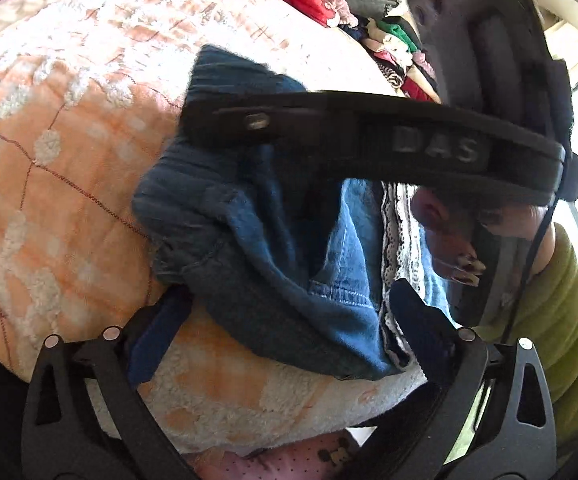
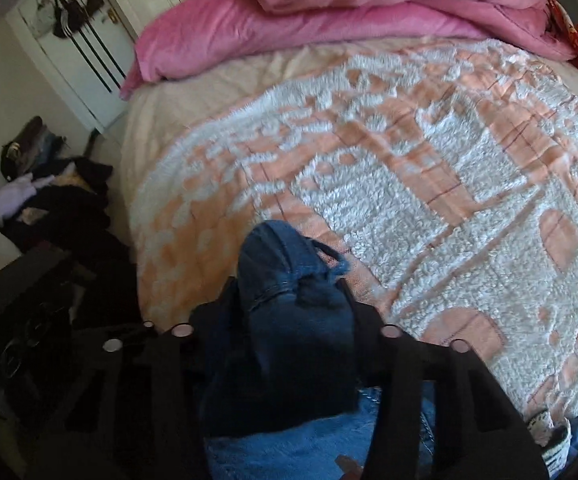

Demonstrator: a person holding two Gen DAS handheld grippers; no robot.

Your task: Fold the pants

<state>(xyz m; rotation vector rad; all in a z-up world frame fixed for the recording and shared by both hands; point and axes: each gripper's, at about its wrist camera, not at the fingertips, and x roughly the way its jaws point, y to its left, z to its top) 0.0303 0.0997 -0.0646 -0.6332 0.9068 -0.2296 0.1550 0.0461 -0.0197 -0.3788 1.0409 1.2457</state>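
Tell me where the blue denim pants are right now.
The blue denim pants are bunched between the right tongs, above the peach-and-white fleecy blanket. In the left wrist view they hang between the left tongs at the blanket's near edge.

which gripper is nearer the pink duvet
Right. The right gripper, shut on the jeans, faces the pink duvet across the blanket; the left gripper sits farther back, open.

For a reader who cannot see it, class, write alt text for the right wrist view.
Seen from the right tool, its black fingers clamp a bunched fold of blue denim pants above a bed covered by a peach and white fleece blanket. A pink duvet lies beyond; dark clothes are piled at left.
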